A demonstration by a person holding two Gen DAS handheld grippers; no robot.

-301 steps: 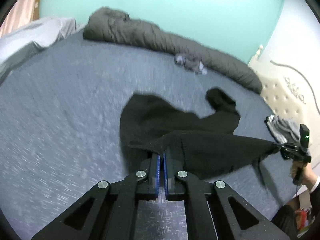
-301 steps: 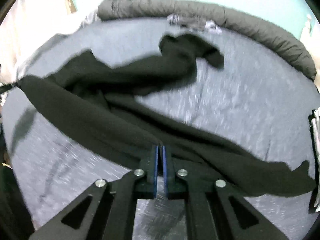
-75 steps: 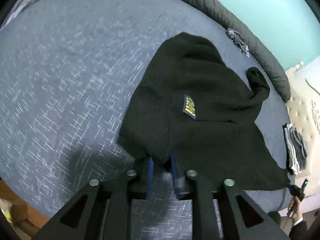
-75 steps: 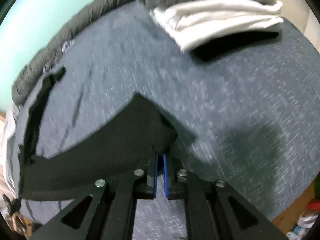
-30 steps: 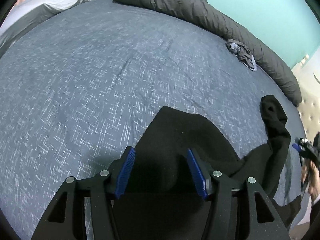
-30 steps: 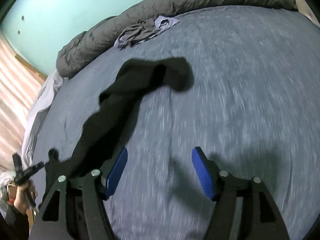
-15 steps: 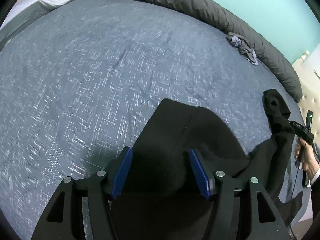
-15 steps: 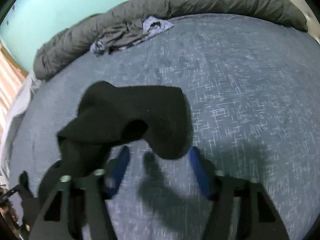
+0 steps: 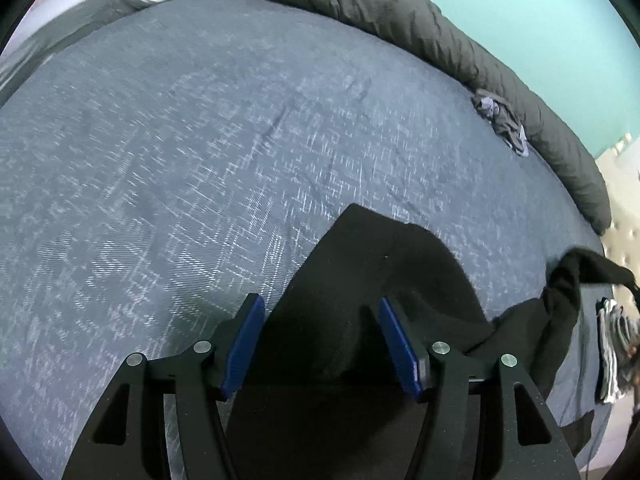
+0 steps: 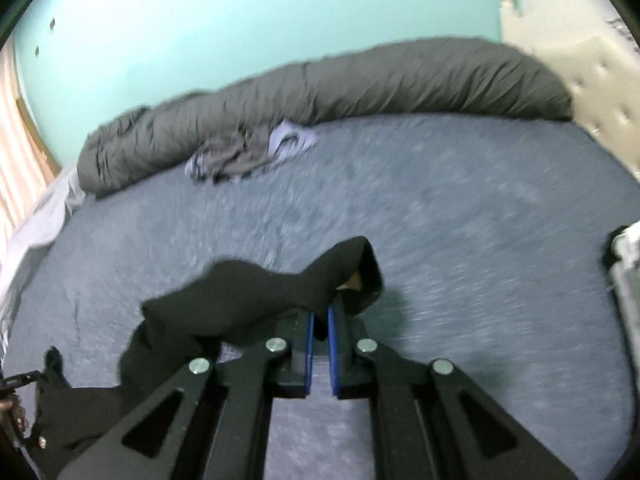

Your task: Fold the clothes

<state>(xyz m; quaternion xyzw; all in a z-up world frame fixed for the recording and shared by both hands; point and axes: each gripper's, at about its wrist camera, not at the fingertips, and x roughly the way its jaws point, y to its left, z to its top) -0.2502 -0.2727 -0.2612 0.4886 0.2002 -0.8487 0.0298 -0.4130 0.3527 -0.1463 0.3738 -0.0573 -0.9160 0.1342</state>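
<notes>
Black garment point(image 9: 360, 280) lies on the blue bed point(image 9: 200, 140), its sleeve stretching toward 3 o'clock, pinched by the right gripper point(image 10: 319, 326), while the left gripper point(image 9: 320, 340) stays spread.

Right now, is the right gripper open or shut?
Shut: the right gripper pinches the black sleeve between its blue pads, the cuff lifted off the bed.

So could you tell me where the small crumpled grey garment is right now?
The small crumpled grey garment lies at the far side of the bed, against the rolled dark grey duvet, left of centre in the right wrist view.
</notes>
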